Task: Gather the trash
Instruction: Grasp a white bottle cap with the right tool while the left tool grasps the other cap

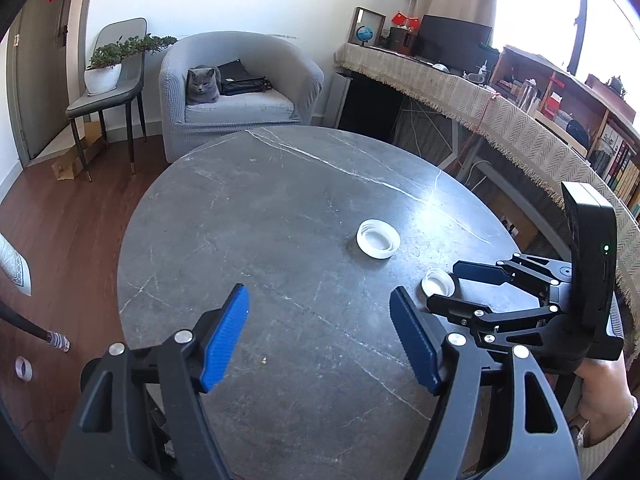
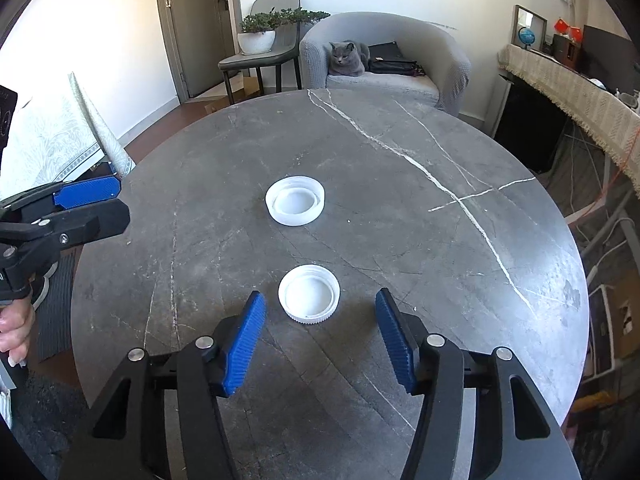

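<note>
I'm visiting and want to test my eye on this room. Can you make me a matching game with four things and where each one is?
Things:
1. grey cat
2. potted plant
3. near white lid
4. globe

Places:
A. between the right gripper's open fingers, on the table
B. on the cloth-covered desk
C. on the armchair
D. on the grey chair

Pairs: 1-C, 2-D, 3-A, 4-B

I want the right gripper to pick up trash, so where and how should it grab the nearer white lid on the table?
Grip the nearer lid across its ribbed outer rim, coming down from above. It lies flat, open side up, on the table, so only the low side wall offers purchase. The right gripper is open with the lid just ahead of its fingertips; advance slightly, lower, then close on opposite sides.
</note>
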`<state>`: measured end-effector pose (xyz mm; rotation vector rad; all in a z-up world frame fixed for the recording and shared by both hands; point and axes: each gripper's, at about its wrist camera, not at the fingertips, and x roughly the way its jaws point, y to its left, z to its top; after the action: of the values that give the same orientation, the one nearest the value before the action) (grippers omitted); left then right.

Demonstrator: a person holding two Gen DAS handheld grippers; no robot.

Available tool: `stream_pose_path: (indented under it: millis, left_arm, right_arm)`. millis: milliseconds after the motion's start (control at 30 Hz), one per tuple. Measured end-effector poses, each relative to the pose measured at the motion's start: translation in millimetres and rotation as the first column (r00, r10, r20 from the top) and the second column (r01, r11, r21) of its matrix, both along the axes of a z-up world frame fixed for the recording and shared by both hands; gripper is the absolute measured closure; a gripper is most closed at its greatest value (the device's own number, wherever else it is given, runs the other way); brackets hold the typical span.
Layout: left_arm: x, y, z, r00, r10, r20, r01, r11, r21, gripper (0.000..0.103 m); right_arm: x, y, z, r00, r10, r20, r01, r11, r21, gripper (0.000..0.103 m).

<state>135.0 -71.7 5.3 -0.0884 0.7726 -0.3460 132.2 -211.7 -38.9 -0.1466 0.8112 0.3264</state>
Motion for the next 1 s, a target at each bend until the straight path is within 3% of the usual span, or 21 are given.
stream_pose_path:
  millis: [233, 333, 433, 1000]
  left_arm:
    - [17.5, -17.0, -9.3, 0.999, -0.031, -0.020, 0.031, 0.999, 0.012, 0.025]
    - [24.7, -23.4, -12.3, 0.999, -0.043, -0.027, 0.043, 0.999, 0.014, 0.025]
    - [31.2, -31.1, -13.7, 0.998, -0.057, -0.028, 0.058, 0.998, 0.021, 0.025]
    - [53.9, -75.7, -27.4, 0.994, -0.066, -0.082, 0.072, 0.995, 0.065, 0.024]
  right_arm:
    - [8.8, -1.5, 1.3, 1.000, 0.018, 0.005, -0.018, 1.000, -0.021, 0.057]
    - [11.9, -2.7, 2.6, 1.000, 0.027, 0.006, -0.027, 0.999, -0.025, 0.073]
    - [17.8, -7.2, 4.6, 1.000, 0.021, 0.012, -0.020, 0.999, -0.040, 0.073]
    - [16.1, -53.6, 13.5, 0.999, -0.046, 0.015, 0.045, 0.995, 0.086, 0.073]
